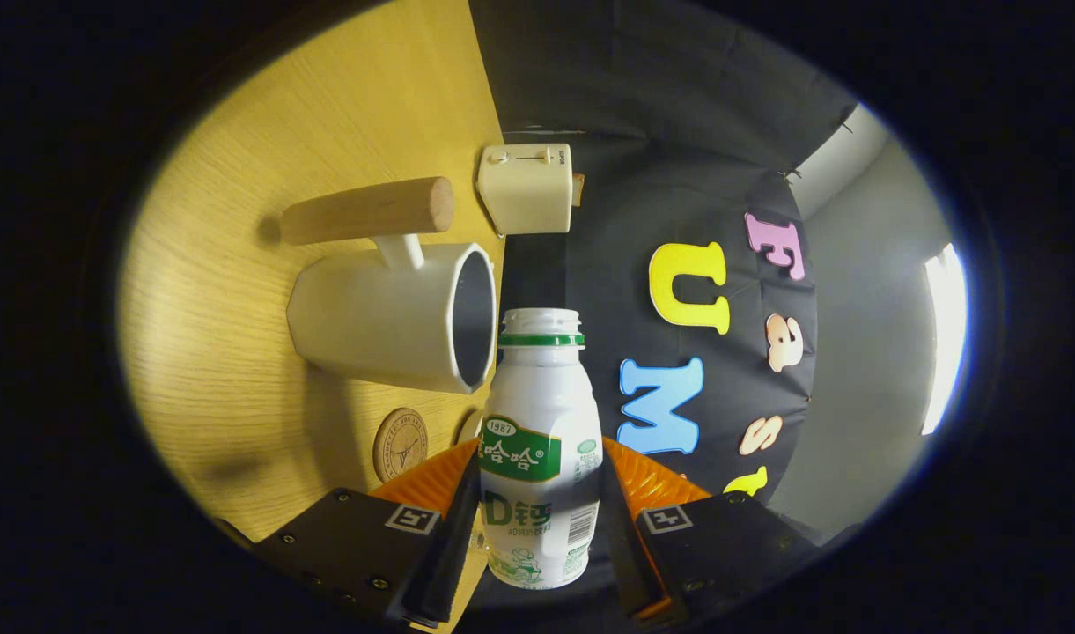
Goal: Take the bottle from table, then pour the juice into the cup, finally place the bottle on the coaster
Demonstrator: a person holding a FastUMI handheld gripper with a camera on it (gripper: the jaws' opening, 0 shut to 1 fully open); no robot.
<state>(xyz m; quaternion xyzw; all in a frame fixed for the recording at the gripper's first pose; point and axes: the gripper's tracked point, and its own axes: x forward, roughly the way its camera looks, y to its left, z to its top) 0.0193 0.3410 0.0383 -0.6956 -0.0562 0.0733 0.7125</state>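
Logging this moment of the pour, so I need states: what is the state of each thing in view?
gripper: shut on the bottle, rolled sideways to the table.
bottle: uncapped, held between the fingers, mouth beside the cup's rim.
cup: standing on the table, inside not readable.
coaster: bare, flat on the table.
wooden cylinder: standing on the table beyond the cup.

The bottle [541, 449] is white with a green neck ring and a green-and-white label. The cup [387, 317] is white outside, grey inside. The desk [238, 352] is yellow wood grain. The coaster [400, 443] is tan. The toaster [526, 187] is cream.
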